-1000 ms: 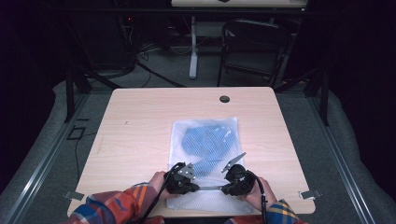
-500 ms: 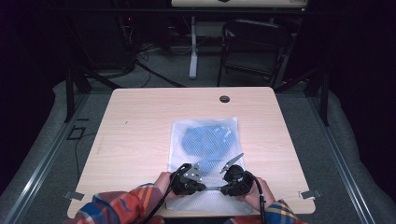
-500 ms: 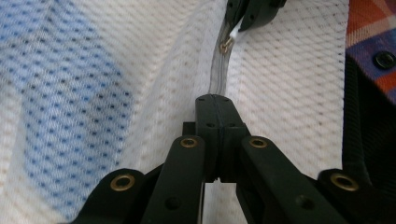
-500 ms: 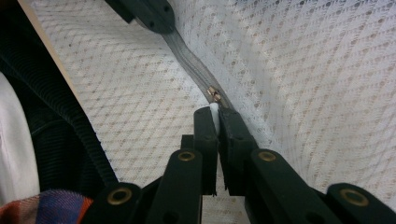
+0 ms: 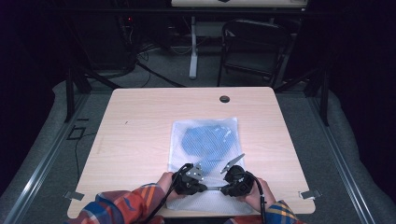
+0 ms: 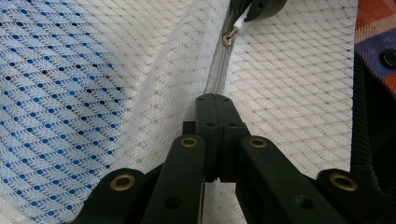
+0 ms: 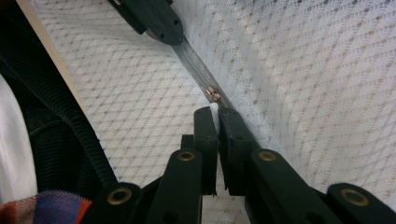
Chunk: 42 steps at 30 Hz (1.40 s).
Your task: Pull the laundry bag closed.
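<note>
A white mesh bag [image 5: 205, 126] with a blue cloth [image 5: 208, 142] inside lies on the wooden table [image 5: 140, 126]. Its grey zipper [image 6: 217, 77] runs along the near end. My left gripper [image 5: 204, 187] [image 6: 215, 100] is shut on the zipper tape. From the other side, my right gripper [image 5: 219, 188] [image 7: 214, 112] is shut on the white pull tab [image 7: 214, 108] of the brass slider [image 7: 213, 93] [image 6: 228, 37]. The two grippers face each other a short way apart along the zipper.
The bag's near end reaches close to the table's front edge [image 5: 196, 215], where plaid sleeves [image 5: 126, 205] come in. A dark cable hole [image 5: 224, 99] sits at the far middle of the table. A chair [image 5: 252, 46] stands behind the table.
The left gripper has edged slightly to the right along the zipper. The right gripper has kept still.
</note>
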Each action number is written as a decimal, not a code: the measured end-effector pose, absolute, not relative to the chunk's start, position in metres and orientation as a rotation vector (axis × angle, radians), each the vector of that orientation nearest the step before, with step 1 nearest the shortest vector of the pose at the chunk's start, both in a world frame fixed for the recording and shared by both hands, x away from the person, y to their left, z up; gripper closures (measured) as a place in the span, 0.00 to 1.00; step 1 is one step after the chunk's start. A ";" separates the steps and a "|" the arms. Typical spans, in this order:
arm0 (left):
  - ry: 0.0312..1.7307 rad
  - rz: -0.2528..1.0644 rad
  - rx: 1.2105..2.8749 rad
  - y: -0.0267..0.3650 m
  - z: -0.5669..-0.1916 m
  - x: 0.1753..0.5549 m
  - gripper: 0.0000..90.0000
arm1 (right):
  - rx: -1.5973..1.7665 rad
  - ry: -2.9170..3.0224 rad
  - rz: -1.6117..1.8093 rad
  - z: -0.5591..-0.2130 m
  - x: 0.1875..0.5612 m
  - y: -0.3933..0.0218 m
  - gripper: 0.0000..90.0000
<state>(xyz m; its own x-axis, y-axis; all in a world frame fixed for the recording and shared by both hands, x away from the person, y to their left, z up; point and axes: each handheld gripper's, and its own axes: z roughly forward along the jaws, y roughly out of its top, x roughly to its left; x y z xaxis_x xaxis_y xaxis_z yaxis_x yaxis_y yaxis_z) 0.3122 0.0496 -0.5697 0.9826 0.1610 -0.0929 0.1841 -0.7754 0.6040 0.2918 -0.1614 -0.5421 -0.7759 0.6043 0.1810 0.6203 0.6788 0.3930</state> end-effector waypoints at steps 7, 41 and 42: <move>0.247 -0.056 2.470 0.050 -0.570 0.313 1.00 | -1.040 -2.841 -0.696 -0.542 0.292 -0.163 0.97; 0.248 -0.061 2.481 0.050 -0.569 0.314 1.00 | -1.106 -2.829 -0.717 -0.535 0.288 -0.184 0.97; 0.248 -0.065 2.474 0.050 -0.570 0.314 1.00 | -1.104 -2.834 -0.713 -0.535 0.288 -0.185 0.97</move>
